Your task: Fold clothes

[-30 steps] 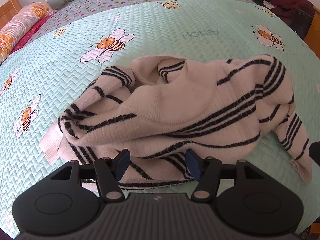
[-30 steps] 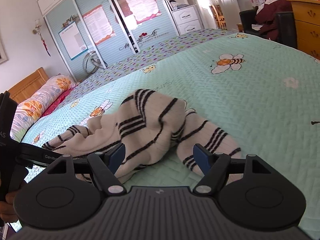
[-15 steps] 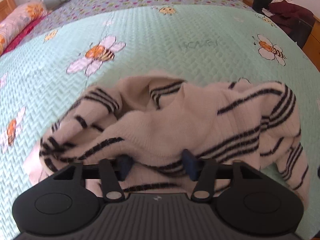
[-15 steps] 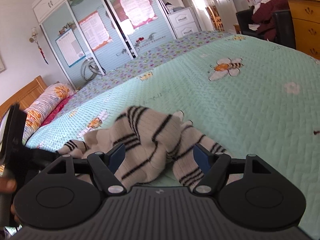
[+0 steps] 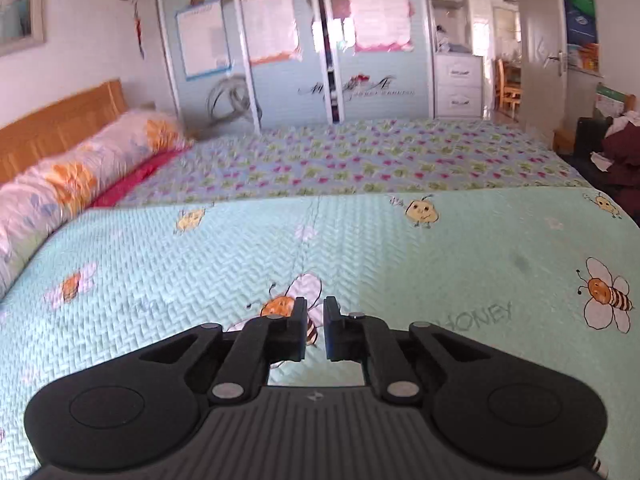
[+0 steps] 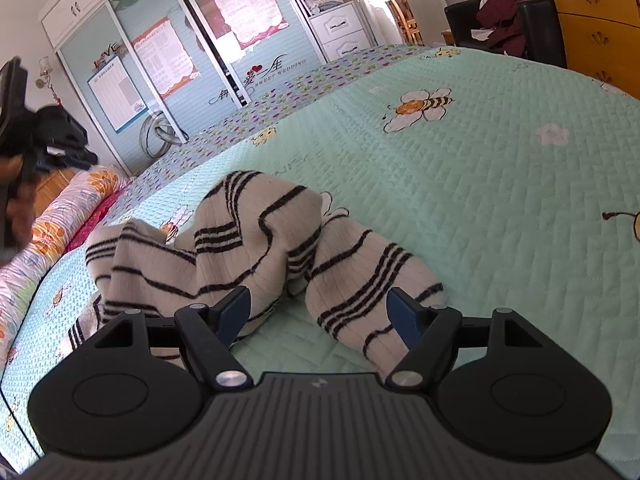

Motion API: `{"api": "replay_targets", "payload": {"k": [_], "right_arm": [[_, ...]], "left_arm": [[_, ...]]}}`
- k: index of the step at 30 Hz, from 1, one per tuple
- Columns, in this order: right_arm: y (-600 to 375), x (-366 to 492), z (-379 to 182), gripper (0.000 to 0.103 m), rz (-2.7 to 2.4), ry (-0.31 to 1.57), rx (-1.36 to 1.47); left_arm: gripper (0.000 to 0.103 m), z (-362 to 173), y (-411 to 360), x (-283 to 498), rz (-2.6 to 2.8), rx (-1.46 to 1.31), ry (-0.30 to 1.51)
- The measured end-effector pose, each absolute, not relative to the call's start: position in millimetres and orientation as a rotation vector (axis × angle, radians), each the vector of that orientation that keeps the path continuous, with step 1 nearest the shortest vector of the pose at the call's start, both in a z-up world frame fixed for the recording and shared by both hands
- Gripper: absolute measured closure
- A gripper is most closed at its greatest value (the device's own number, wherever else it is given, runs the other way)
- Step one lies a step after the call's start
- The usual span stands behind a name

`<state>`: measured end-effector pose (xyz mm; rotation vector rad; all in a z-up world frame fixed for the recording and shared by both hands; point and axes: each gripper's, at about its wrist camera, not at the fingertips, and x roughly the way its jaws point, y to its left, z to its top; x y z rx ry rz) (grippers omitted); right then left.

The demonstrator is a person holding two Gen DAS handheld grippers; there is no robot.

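A cream sweater with black stripes lies crumpled on the mint bee-print quilt. My right gripper hovers low at its near edge, open, with a striped sleeve lying between the fingers and untouched by them. My left gripper is raised over bare quilt. Its jaws are closing, only a thin slit is left, and no cloth is between them. The sweater is out of the left wrist view. In the right wrist view the left gripper shows high at the left edge, held by a hand.
A floral pillow and a wooden headboard lie at the left. Sliding wardrobe doors stand behind the bed. At the right stand a chair with dark red clothes and a wooden dresser.
My left gripper closed at the sweater's near edge, then rose and tipped up with nothing in it, so the sweater dropped out of its view. The right gripper stayed open and barely moved.
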<state>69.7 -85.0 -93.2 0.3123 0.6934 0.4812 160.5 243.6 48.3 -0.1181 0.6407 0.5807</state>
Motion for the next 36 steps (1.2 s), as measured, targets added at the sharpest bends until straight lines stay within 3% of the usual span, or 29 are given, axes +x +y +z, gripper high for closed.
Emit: {"api": "replay_targets", "payload": {"k": [3,5,10,15,19,36], "right_arm": [[-81.1,68.7,-96.3,0.028,0.506,0.692,0.297],[-77.4,72.1,-96.5,0.028,0.52,0.696,0.291],[-66.5,80.3,-84.5,0.028,0.539,0.665,0.239],[-60.5,74.0,-76.4,0.028,0.569,0.654,0.233],[-55.3,72.6,-73.9,0.028,0.586,0.661,0.216],[-52.1,113.4,-64.2,0.027,0.555,0.654,0.172]], "left_arm": [[0.087,27.6,232.1,140.1,0.436,-0.101,0.703],[0.065,4.2,216.6,121.0,0.382,-0.043,0.752],[0.058,-32.2,205.6,77.0,0.352,-0.052,0.806],[0.056,-27.7,209.2,66.2,0.35,-0.084,0.805],[0.042,-21.1,205.4,70.4,0.399,-0.002,0.793],[0.041,-47.4,182.7,81.0,0.347,0.082,0.869]]}}
